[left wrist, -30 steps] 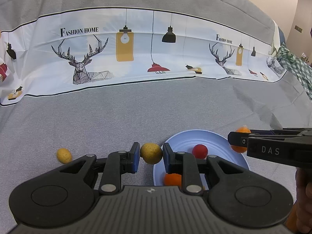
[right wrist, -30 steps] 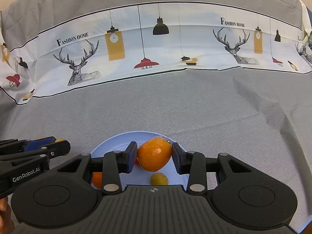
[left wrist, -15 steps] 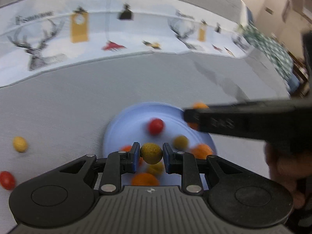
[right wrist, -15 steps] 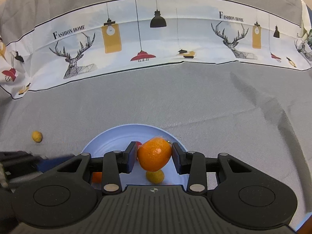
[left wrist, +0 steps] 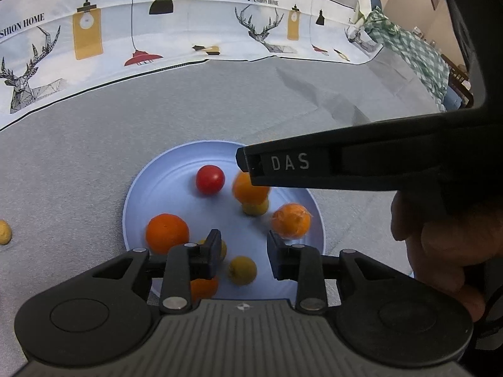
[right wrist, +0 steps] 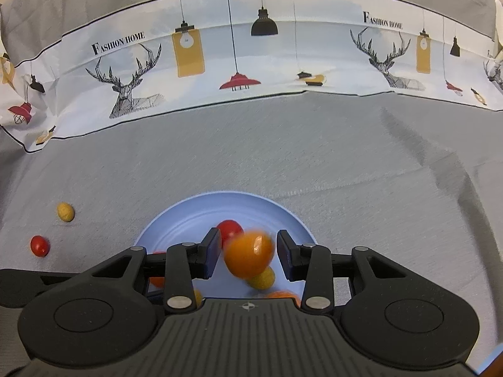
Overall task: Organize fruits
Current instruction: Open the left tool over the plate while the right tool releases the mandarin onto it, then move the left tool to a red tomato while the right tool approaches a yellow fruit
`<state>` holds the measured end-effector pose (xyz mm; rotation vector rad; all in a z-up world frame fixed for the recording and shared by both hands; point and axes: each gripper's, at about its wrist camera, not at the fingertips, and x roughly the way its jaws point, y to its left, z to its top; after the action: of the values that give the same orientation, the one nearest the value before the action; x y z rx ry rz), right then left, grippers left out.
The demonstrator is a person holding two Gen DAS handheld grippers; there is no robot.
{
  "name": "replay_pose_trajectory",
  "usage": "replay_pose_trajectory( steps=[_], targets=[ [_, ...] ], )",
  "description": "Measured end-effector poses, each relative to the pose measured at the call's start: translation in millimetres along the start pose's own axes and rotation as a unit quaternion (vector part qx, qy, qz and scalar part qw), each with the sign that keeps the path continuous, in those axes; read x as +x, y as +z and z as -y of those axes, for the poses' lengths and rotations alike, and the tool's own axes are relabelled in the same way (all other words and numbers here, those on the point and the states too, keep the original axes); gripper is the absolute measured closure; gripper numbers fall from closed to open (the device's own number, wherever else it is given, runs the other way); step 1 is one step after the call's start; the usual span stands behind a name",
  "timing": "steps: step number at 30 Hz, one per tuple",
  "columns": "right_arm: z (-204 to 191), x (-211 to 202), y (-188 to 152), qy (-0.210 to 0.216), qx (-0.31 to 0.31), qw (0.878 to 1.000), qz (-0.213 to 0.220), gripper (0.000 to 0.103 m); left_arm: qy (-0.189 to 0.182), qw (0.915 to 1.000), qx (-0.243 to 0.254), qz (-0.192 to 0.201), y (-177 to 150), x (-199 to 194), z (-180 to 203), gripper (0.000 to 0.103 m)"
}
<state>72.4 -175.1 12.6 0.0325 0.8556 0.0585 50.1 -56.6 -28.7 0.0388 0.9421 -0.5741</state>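
A light blue plate (left wrist: 141,188) lies on the grey cloth and holds several fruits: oranges (left wrist: 167,234), a red fruit (left wrist: 210,179) and small yellow ones. My left gripper (left wrist: 243,253) is open over the plate's near edge; a small yellow fruit (left wrist: 242,270) is loose below its jaws. My right gripper (right wrist: 248,253) is open above the plate (right wrist: 176,216); an orange (right wrist: 250,254), blurred, is loose between its jaws, clear of both pads. It also shows in the left wrist view (left wrist: 250,188) under the right gripper's finger (left wrist: 283,165).
A small yellow fruit (right wrist: 65,211) and a red fruit (right wrist: 40,245) lie on the cloth left of the plate. A printed cloth (right wrist: 251,62) rises at the back. A green checked cloth (left wrist: 415,50) lies far right.
Both grippers opened. The left one moved over the plate and let go of its yellow fruit. The right one let go of the orange, which is dropping.
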Motion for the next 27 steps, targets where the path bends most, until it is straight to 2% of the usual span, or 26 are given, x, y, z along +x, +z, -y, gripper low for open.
replay_pose_trajectory(
  steps=[4,27],
  targets=[
    [-0.5,0.0,0.4,-0.002,0.0,1.0,0.002,0.053,0.004,1.0,-0.003,0.001,1.3,-0.9,-1.3,0.068],
    [6.3,-5.4,5.0,-0.022,0.02,0.999,0.02,0.052,0.022,0.9996,-0.011,0.016,3.6,-7.6,-6.9,0.07]
  ],
)
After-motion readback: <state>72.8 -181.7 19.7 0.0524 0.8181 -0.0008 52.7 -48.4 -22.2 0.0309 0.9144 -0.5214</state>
